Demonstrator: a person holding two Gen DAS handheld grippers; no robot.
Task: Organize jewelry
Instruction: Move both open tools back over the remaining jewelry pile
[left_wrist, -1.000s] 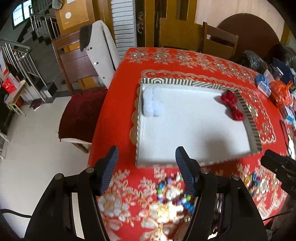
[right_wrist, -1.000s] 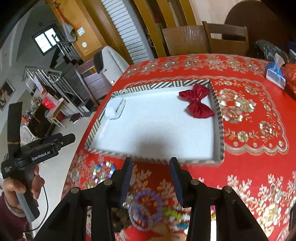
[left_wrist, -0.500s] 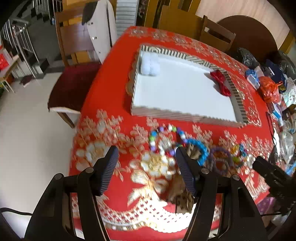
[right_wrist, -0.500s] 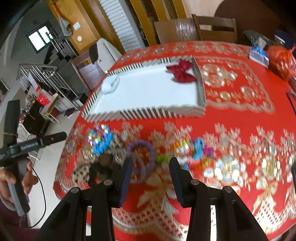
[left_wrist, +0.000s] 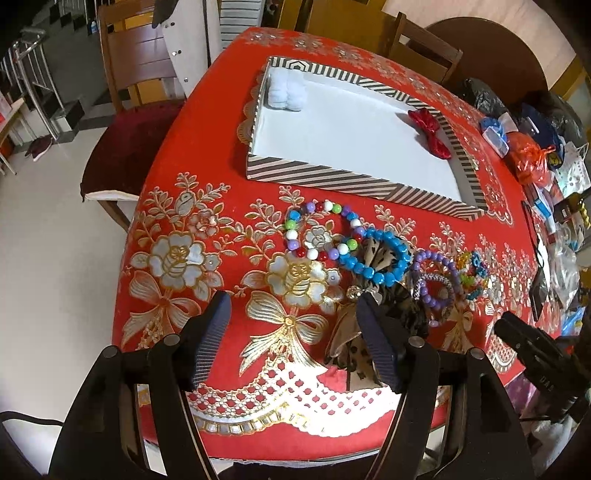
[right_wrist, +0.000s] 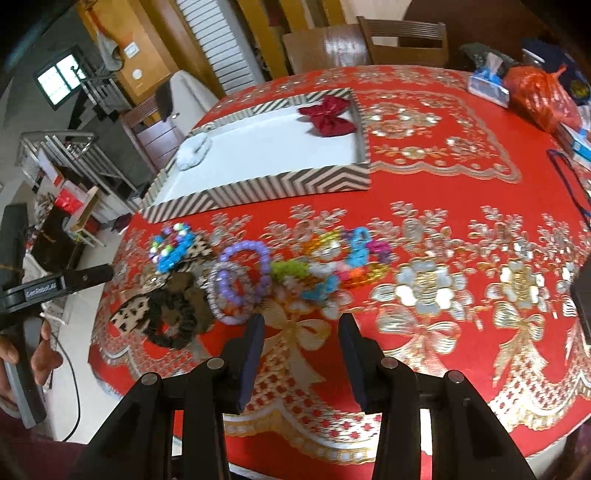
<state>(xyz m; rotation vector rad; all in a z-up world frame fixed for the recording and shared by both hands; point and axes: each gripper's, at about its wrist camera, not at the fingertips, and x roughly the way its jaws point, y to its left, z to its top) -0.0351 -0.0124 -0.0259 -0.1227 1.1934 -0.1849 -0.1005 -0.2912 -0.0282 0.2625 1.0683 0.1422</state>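
A striped tray (left_wrist: 354, 181) (right_wrist: 288, 182) with a white floor sits mid-table; it holds a red bow (left_wrist: 430, 133) (right_wrist: 327, 116) and a white pom-pom (left_wrist: 286, 92) (right_wrist: 192, 155). In front of it lie a multicolour bead bracelet (left_wrist: 319, 232), a blue bead bracelet (left_wrist: 376, 258) (right_wrist: 173, 251), purple bracelets (left_wrist: 436, 284) (right_wrist: 240, 280), a colourful chain bracelet (right_wrist: 343, 262) and a leopard scrunchie (right_wrist: 173, 314). My left gripper (left_wrist: 291, 321) is open and empty above the table's front edge. My right gripper (right_wrist: 301, 332) is open and empty, just short of the bracelets.
The red, gold-flowered tablecloth (left_wrist: 177, 258) covers a round table. Wooden chairs (left_wrist: 136, 66) stand at the far and left sides. Bags, boxes and clutter (left_wrist: 532, 162) pile at the right edge. The left gripper's handle (right_wrist: 48, 288) shows in the right wrist view.
Both grippers have pulled back and up from the tray toward the table's front edge, bringing the row of bracelets into full view. Both stay open.
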